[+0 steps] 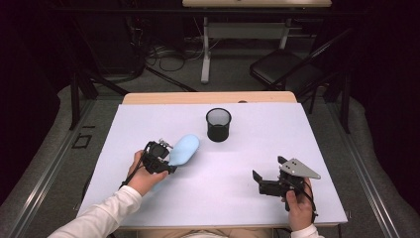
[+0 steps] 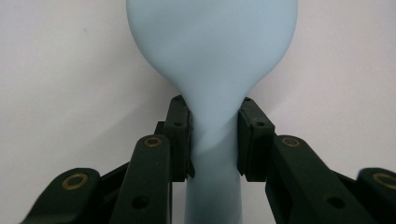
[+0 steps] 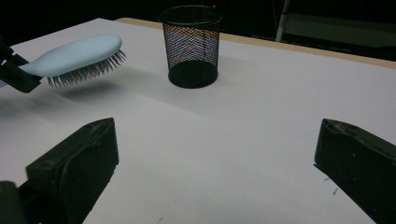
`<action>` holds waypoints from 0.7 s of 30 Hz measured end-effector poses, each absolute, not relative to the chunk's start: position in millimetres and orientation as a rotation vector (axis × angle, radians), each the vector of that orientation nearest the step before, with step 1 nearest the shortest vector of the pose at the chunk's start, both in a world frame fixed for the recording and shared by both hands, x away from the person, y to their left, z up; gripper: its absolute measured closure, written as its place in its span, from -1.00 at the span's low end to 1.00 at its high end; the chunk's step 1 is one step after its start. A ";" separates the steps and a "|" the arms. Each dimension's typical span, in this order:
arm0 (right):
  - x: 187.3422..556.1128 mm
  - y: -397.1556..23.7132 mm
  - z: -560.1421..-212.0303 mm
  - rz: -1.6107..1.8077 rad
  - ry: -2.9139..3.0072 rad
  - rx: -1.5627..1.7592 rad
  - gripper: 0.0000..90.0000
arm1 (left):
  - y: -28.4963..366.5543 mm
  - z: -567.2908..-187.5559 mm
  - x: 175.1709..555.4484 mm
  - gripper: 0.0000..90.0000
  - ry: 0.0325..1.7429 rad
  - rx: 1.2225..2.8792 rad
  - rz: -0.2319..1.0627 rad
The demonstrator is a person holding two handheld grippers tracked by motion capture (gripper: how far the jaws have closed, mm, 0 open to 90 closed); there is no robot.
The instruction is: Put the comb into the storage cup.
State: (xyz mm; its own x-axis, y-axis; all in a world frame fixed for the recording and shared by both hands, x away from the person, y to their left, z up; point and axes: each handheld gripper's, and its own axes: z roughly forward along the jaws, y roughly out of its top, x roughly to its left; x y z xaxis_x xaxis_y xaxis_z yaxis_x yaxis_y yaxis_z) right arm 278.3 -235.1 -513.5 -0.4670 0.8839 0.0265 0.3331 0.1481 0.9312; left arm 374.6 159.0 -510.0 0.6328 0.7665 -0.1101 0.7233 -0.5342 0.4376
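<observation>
A light blue hairbrush (image 1: 184,149) hangs just above the white table, bristles down. My left gripper (image 1: 163,161) is shut on its neck; in the left gripper view both pads (image 2: 180,135) press the narrow handle (image 2: 214,140), with the brush head (image 2: 211,37) ahead. From the right gripper view the hairbrush (image 3: 79,56) floats at the left, casting a shadow below. A black mesh cup (image 1: 218,124) stands upright at the table's far middle, to the right of the brush head; it is also seen as the mesh cup (image 3: 191,45). My right gripper (image 1: 270,173) rests open near the front right, nothing between its jaws.
The white table top (image 1: 247,148) sits on a wooden desk whose far edge (image 1: 208,97) shows. Beyond it are a folding chair (image 1: 285,69), table legs and cables on the floor. A person's sleeve (image 1: 104,215) comes in at the bottom left.
</observation>
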 end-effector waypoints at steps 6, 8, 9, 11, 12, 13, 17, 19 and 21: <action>278.5 -235.4 -513.6 1.308 1.885 1.159 -1.00 | 163.0 -503.8 378.1 0.55 1.179 2.378 0.151; 278.6 -235.4 -513.7 1.307 1.885 1.158 -1.00 | 163.9 -501.7 379.0 0.55 1.179 2.368 0.161; 278.5 -235.1 -513.7 1.309 1.885 1.158 -1.00 | 164.7 -499.2 379.7 0.55 1.177 2.357 0.170; 278.5 -234.9 -513.7 1.308 1.887 1.157 -1.00 | 165.1 -498.0 380.2 0.55 1.174 2.354 0.172; 278.5 -234.9 -513.7 1.308 1.887 1.157 -1.00 | 165.0 -496.9 380.4 0.55 1.177 2.343 0.177; 278.6 -234.9 -513.8 1.308 1.888 1.157 -1.00 | 165.3 -495.5 380.7 0.55 1.176 2.338 0.181; 278.5 -234.9 -513.7 1.307 1.887 1.160 -1.00 | 165.7 -490.8 381.4 0.55 1.164 2.316 0.218; 278.6 -235.1 -513.8 1.304 1.889 1.160 -1.00 | 165.6 -489.2 381.8 0.55 1.162 2.304 0.226; 278.6 -235.1 -513.9 1.302 1.890 1.161 -1.00 | 165.8 -487.8 382.5 0.55 1.158 2.293 0.227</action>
